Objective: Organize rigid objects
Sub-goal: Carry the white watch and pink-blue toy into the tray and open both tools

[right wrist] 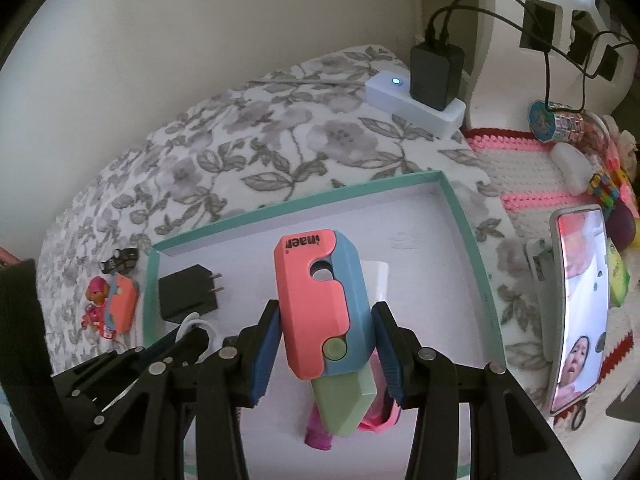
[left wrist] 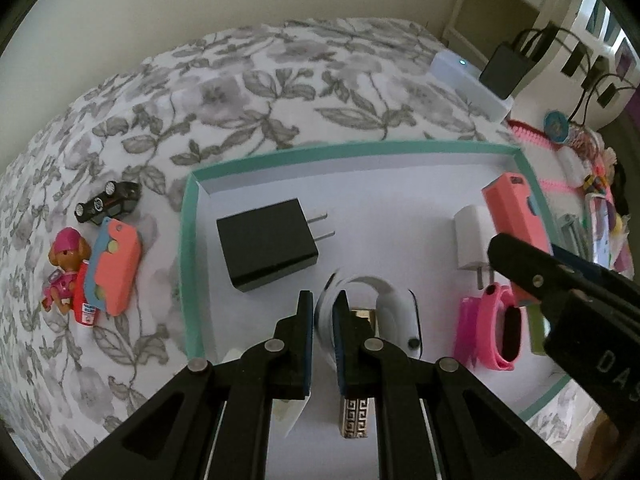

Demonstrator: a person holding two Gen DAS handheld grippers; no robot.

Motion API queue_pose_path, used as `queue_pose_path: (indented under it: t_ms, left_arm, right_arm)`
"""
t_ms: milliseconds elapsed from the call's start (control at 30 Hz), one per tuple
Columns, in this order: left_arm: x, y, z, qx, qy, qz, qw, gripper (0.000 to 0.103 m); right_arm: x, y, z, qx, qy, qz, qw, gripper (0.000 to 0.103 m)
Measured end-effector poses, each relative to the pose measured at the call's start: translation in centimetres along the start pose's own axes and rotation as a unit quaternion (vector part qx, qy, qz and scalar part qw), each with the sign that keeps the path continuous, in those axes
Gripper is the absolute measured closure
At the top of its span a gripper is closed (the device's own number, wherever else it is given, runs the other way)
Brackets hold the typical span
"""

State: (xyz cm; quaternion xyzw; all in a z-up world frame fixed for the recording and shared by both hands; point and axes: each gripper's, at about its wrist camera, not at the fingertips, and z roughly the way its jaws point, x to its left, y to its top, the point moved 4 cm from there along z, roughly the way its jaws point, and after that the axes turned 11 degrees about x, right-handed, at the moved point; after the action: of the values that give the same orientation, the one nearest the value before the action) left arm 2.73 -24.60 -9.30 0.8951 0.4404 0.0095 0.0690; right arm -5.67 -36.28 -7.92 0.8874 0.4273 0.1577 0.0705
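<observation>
A shallow box [left wrist: 188, 248] with a teal rim and white floor lies on a bed covered in a grey floral bedspread [left wrist: 248, 92]. In the left wrist view the left gripper [left wrist: 323, 312] hangs over the near part of the box, its jaws closed, with a thin white card [left wrist: 294, 416] showing below the left jaw; whether the jaws pinch it I cannot tell. A patterned metal piece [left wrist: 357, 416] sits under the right jaw, mostly hidden. Ahead of the tips lie a white band [left wrist: 384, 296] and a black plug adapter [left wrist: 266, 246], with bare white floor around the adapter up to the far rim. At the right of the box stand a white charger [left wrist: 472, 240] and a pink band [left wrist: 498, 324], crowded together and partly covered by the right gripper [right wrist: 326, 348].

In the right wrist view the right gripper's jaws grip a coral-and-blue toy knife [right wrist: 320, 304] by its sides, green blade [right wrist: 346, 404] pointing to the lower edge, above the box's middle. Open floor runs from it to the far right corner.

Outside the box, at the left of the left wrist view, a black toy car [left wrist: 108, 202], a pup figure [left wrist: 66, 268] and a second coral toy [left wrist: 116, 268] lie close together, a red item under it cut off. At the right edge, a phone [right wrist: 576, 304] and small toys blur together on a pink-trimmed mat [right wrist: 532, 168].
</observation>
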Motion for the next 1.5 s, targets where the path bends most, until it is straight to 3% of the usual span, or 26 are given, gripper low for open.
queue_pose_path:
  t_ms: [267, 600, 700, 967, 1033, 1200, 1300, 1367, 1433, 1500]
  left_arm:
    - [0.2, -0.3, 0.6, 0.006, 0.005, -0.002, 1.0, 0.092]
    - [0.7, -0.5, 0.1, 0.001, 0.011, -0.006, 0.9999, 0.065]
    - [0.9, -0.4, -0.2, -0.004, 0.005, -0.009, 0.9999, 0.057]
    - [1.0, -0.2, -2.6, -0.027, -0.022, -0.014, 0.9993, 0.052]
    - [1.2, 0.0, -3.4, -0.037, -0.023, -0.017, 0.9989, 0.046]
    - [2.9, 0.5, -5.5, -0.068, -0.008, -0.042, 0.9968, 0.043]
    - [4.2, 0.7, -5.9, -0.079, 0.012, -0.056, 0.9952, 0.043]
    - [5.0, 0.6, -6.1, -0.083, 0.024, -0.065, 0.9941, 0.042]
    - [5.8, 0.6, -6.1, -0.087, 0.037, -0.074, 0.9928, 0.028]
    - [6.7, 0.6, -6.3, -0.094, 0.046, -0.08, 0.9913, 0.024]
  right_arm:
    - [-0.2, -0.2, 1.1, 0.017, -0.012, -0.005, 1.0, 0.055]
    - [0.1, -0.5, 2.0, 0.032, -0.028, -0.018, 0.999, 0.054]
    - [0.3, -0.4, 1.6, 0.025, -0.033, -0.021, 0.999, 0.052]
    - [0.7, 0.2, -1.2, -0.012, -0.028, -0.023, 0.999, 0.048]
    - [0.8, 0.3, -2.2, -0.026, -0.024, -0.022, 0.999, 0.048]
    - [0.7, 0.6, -3.9, -0.053, -0.028, -0.017, 0.998, 0.048]
    - [0.7, 0.7, -4.2, -0.068, -0.031, -0.013, 0.997, 0.033]
    - [1.0, 0.8, -4.0, -0.066, -0.031, -0.018, 0.997, 0.033]
    - [1.2, 0.7, -3.4, -0.061, -0.037, -0.024, 0.997, 0.032]
    - [1.7, 0.7, -2.8, -0.055, -0.04, -0.031, 0.997, 0.027]
